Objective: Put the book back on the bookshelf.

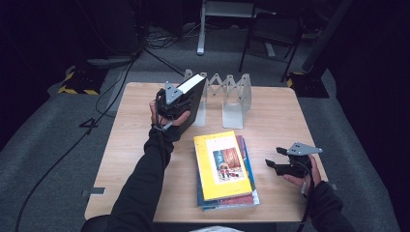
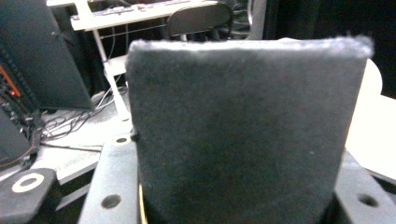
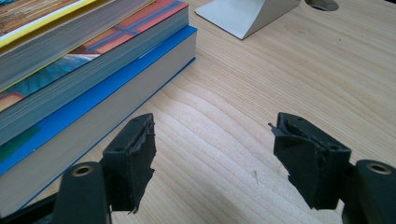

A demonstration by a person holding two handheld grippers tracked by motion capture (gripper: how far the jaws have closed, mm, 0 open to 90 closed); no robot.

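Left gripper (image 1: 180, 104) clamps a black book (image 1: 192, 96) upright at the rack's (image 1: 227, 92) left end, not yet released, right gripper (image 1: 279, 164) idles wide apart beside the stack (image 1: 225, 169), whose books remain to be shelved.

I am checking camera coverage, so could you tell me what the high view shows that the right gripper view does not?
High view alone: the left gripper clamped on a black book at the folding metal rack, the person's forearms, and the yellow cover of the stack's top book. Right gripper view alone: the right gripper jaws standing apart over bare wood, and the stack's page edges. Both: the book stack and wooden table.
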